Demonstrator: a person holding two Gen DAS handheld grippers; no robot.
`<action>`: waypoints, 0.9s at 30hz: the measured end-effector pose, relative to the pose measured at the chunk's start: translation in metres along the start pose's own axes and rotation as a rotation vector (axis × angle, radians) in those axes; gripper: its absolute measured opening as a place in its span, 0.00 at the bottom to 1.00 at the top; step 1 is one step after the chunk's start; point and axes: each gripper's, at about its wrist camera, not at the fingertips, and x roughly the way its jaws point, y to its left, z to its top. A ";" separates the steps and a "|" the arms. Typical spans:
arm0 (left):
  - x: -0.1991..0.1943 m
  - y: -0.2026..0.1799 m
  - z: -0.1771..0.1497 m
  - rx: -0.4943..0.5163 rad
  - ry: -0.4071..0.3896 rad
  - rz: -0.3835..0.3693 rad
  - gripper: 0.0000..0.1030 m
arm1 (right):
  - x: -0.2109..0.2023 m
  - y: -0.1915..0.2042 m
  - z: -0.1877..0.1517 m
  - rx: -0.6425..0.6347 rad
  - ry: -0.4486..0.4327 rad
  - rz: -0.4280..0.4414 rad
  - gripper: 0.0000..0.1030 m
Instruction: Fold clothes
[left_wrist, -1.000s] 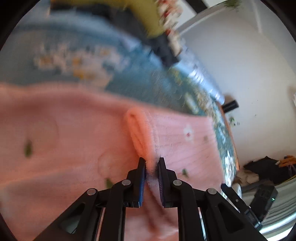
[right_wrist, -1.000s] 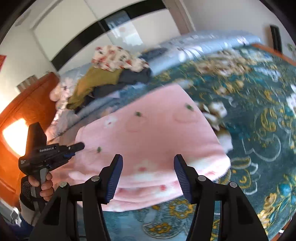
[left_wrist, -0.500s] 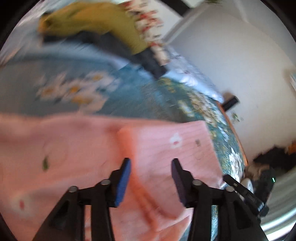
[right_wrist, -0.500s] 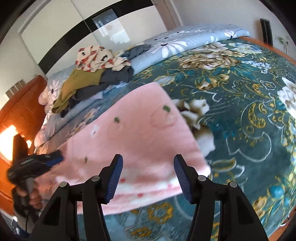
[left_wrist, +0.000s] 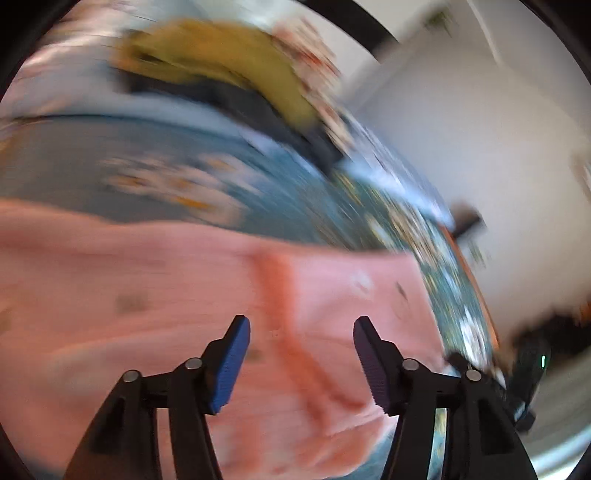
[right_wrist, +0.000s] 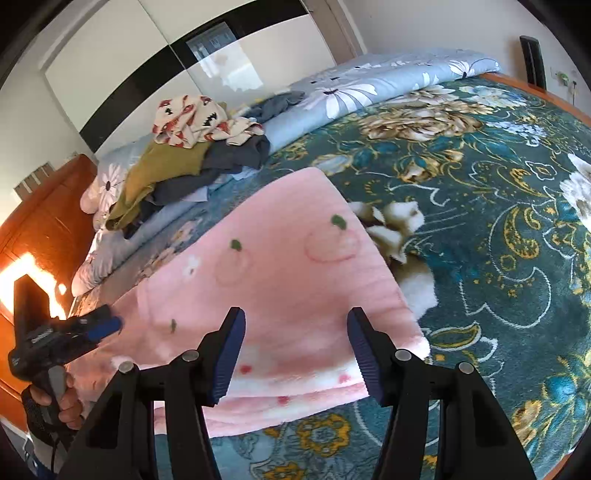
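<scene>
I have the pink garment (right_wrist: 295, 295) lying folded on the bed (right_wrist: 498, 221), near its front edge and well short of the clothes pile (right_wrist: 192, 147) at the far side. My left tool (left_wrist: 301, 363) has just been opening; its jaws stand apart with only a raised seam of the garment below them, nothing pinched. My right tool (right_wrist: 295, 354) is also apart, hanging over the garment's near edge without touching it.

My worry is the fold I just let go of. The fleece looks thick and springy, so the top flap may creep open on its own. The left view is smeared, so I cannot judge how far the fingers are from the cloth; a pad that snags the seam would drag the flap askew. The near edge also sits close to the bed's edge, so a careless push from the right tool could slide the whole bundle off.
</scene>
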 end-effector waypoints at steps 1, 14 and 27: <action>-0.020 0.017 0.000 -0.054 -0.059 0.047 0.67 | 0.000 0.001 -0.001 -0.005 0.004 0.003 0.57; -0.127 0.198 -0.073 -0.695 -0.361 0.341 0.73 | -0.004 0.013 -0.014 -0.070 0.032 0.076 0.57; -0.122 0.210 -0.051 -0.638 -0.490 0.285 0.27 | -0.035 -0.001 -0.026 -0.040 -0.017 0.103 0.57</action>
